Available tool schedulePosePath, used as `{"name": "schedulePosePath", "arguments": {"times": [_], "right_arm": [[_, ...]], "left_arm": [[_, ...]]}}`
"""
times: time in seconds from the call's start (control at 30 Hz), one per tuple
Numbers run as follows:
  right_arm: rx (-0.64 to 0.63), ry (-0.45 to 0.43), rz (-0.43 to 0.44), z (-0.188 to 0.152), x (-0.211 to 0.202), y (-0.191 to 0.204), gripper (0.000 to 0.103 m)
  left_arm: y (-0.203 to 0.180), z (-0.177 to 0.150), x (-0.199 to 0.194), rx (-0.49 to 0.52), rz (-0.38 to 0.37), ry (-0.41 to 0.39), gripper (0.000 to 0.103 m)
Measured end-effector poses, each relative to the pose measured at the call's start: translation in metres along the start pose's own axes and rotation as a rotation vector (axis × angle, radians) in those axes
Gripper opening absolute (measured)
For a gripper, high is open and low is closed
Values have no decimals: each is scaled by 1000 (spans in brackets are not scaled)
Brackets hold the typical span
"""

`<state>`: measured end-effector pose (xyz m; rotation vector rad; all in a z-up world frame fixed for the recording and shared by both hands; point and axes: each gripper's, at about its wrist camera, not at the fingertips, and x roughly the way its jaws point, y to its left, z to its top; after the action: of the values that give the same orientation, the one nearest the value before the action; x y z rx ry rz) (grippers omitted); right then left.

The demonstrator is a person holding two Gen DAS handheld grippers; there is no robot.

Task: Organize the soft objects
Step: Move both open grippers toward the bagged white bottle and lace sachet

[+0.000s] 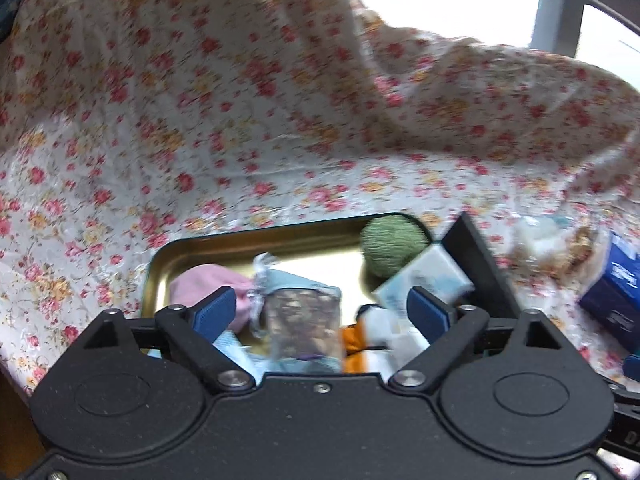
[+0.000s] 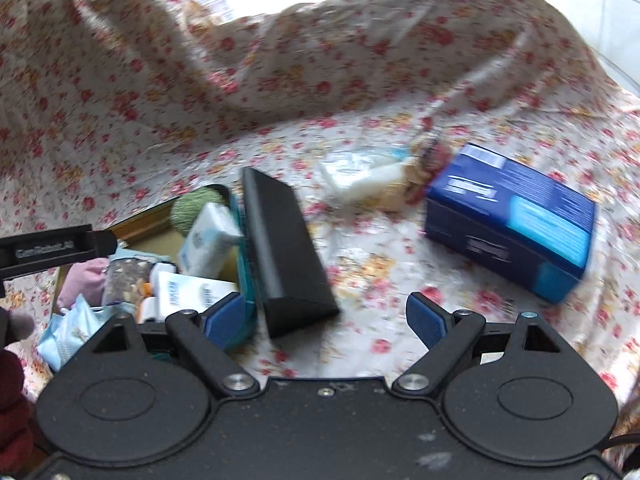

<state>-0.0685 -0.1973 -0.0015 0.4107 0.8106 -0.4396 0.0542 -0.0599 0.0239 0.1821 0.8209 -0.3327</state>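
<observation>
Tray: already crowded with soft packets.
Left: white packet outside.
Left tool: wide open, empty.
Right tool: wide open, empty.

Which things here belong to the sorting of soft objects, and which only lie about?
For the job: gold tray, green yarn ball, pink pouch, tissue pack.
Lying about: black wedge-shaped box, blue carton, floral cloth.
</observation>
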Motion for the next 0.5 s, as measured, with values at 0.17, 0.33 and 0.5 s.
{"name": "schedulePosePath", "arguments": {"times": [0.17, 0.33, 0.5], "right_arm": [[64, -11, -18, -9, -12, -35, 87], [115, -22, -35, -19, -22, -67, 88], [152, -41, -50, -20, -33, -94, 88]], "left_arm": [[-35, -4, -14, 67, -46, -25, 91], [-73, -8, -17, 130, -72, -26, 91], [-104, -4, -13, 155, -99, -6, 91]]}}
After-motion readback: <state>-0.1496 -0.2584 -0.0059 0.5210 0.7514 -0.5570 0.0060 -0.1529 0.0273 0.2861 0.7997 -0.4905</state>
